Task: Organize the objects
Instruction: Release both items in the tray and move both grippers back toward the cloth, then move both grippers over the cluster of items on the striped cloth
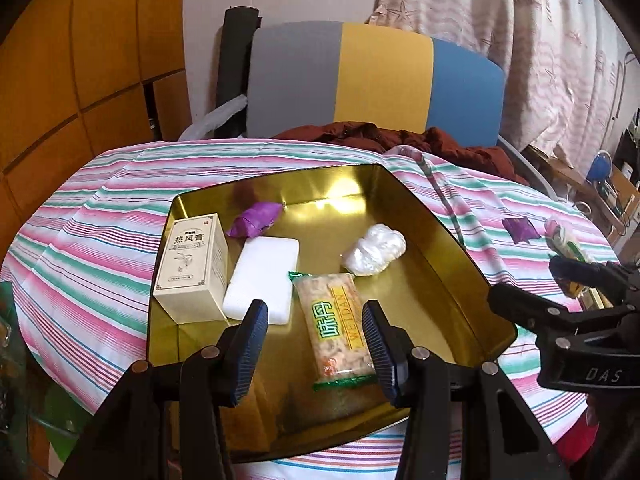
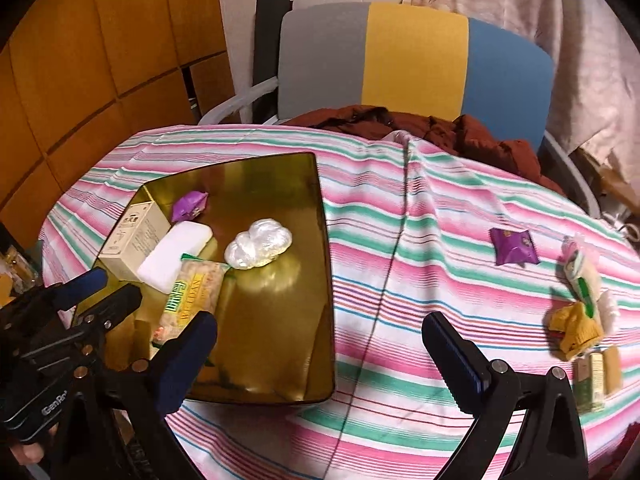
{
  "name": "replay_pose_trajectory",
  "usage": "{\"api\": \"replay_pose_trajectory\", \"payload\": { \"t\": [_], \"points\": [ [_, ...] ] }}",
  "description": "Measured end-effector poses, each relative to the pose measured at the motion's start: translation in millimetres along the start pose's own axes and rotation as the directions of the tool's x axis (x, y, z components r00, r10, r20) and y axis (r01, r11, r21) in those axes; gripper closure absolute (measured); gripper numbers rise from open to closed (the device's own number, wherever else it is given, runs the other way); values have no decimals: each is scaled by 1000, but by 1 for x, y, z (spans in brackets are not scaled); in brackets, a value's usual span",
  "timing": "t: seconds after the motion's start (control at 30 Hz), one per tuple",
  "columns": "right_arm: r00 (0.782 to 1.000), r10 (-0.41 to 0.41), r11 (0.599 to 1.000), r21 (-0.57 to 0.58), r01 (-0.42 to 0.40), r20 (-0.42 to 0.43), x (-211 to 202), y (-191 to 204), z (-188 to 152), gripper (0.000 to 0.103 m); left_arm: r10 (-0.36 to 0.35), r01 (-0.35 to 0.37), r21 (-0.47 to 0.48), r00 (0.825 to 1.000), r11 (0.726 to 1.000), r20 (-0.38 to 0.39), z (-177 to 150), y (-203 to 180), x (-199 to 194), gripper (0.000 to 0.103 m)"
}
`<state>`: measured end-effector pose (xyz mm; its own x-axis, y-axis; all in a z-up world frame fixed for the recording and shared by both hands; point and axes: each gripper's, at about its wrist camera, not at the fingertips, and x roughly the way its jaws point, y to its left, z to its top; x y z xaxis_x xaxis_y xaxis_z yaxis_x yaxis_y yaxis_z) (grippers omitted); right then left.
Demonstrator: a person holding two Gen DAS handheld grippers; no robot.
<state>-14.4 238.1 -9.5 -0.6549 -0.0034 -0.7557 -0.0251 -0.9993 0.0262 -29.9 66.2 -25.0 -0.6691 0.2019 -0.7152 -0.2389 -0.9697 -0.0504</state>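
Observation:
A gold metal tray (image 1: 440,220) lies on the striped tablecloth. It holds a beige box (image 1: 192,268), a white block (image 1: 264,276), a purple packet (image 1: 256,220), a crumpled clear bag (image 1: 374,254) and a WEIDAN snack packet (image 1: 340,328). My left gripper (image 1: 316,344) is open over the tray's near end, its fingers either side of the snack packet without touching it. My right gripper (image 2: 320,344) is open over the tray's (image 2: 326,240) right rim and the cloth, holding nothing. A second purple packet (image 2: 514,246), a green-white packet (image 2: 578,270), a yellow packet (image 2: 576,330) and small boxes (image 2: 596,376) lie on the cloth to the right.
A chair (image 2: 416,52) with a grey, yellow and blue back stands behind the table, with a brown garment (image 2: 460,132) draped onto the table's far edge. Orange wooden panels (image 2: 100,60) are at the left and a curtain (image 1: 540,40) at the right. A seam (image 2: 384,280) runs down the cloth.

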Motion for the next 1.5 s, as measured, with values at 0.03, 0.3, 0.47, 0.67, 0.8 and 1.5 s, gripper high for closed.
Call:
{"api": "replay_pose_trajectory", "payload": {
  "t": [0.03, 0.3, 0.47, 0.67, 0.8, 1.5],
  "points": [
    [1000, -10, 1000, -1, 10, 6, -1, -1, 0, 0, -1, 1, 2, 1000, 1000, 0, 0, 0, 0, 53],
    [998, -54, 998, 18, 54, 18, -3, -13, -3, 0, -18, 18, 42, 1000, 999, -3, -3, -12, -3, 53],
    [997, -70, 997, 43, 70, 10, -4, -26, -6, 0, -28, 28, 77, 1000, 997, 5, -3, -19, -5, 53],
    [994, -112, 990, 89, 113, -13, -6, -55, -13, 0, -44, 43, 131, 999, 990, 3, -3, -32, -5, 53],
    [989, -140, 980, 136, 145, -40, -6, -79, -20, 0, -62, 63, 162, 998, 985, -12, -3, -42, -3, 53],
    [940, -323, 694, 647, 317, -114, -77, -298, -58, 0, -206, 213, 267, 977, 940, -57, 5, -101, 2, 53]
  ]
}}
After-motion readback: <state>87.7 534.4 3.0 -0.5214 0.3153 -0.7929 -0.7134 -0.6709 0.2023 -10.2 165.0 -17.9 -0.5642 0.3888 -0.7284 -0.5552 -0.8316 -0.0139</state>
